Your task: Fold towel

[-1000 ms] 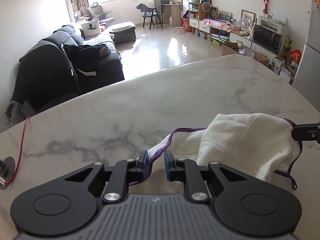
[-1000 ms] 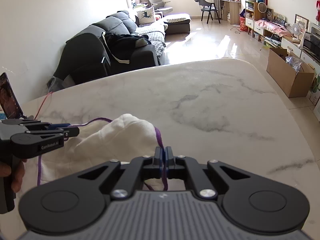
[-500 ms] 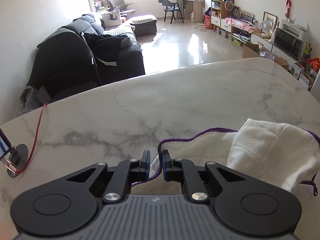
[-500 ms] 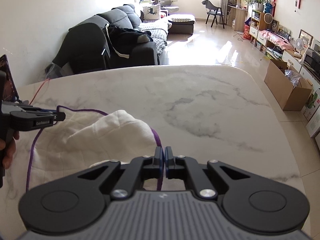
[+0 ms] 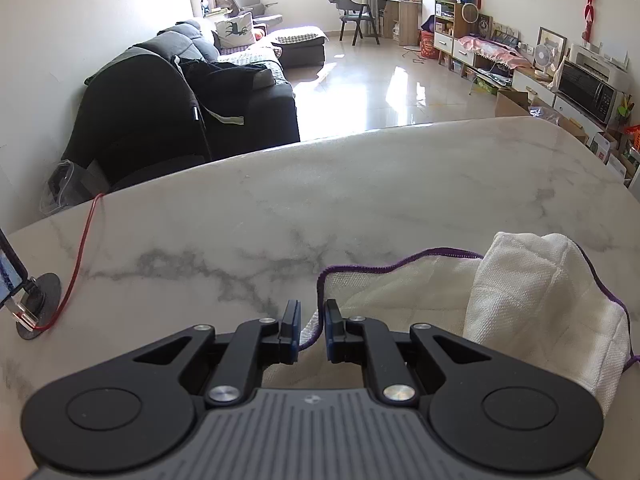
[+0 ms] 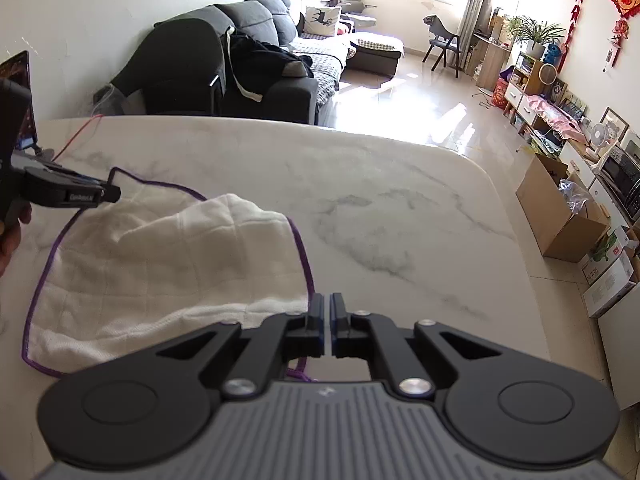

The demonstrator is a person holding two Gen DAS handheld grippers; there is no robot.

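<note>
A white towel with a purple hem (image 6: 168,264) lies rumpled on the marble table (image 6: 380,208), one part humped up. It also shows in the left wrist view (image 5: 536,304). My left gripper (image 5: 311,322) has its fingers a little apart, with the towel's hem corner lying between them. It appears in the right wrist view (image 6: 110,192) at the towel's far left corner. My right gripper (image 6: 327,312) is nearly closed at the towel's right edge; the purple hem runs beside its left finger and under the body, not clearly pinched.
A phone on a round stand (image 5: 24,300) with a red cable (image 5: 86,240) sits at the table's left. The table's far edge (image 5: 360,136) borders a living room with a dark sofa (image 5: 192,112). Cardboard boxes (image 6: 560,208) stand on the floor right of the table.
The towel has been spread wider and lowered flatter on the table. My left gripper's fingers have opened slightly around the hem corner. The right gripper has drawn the right edge outward, and its fingers now show a slit.
</note>
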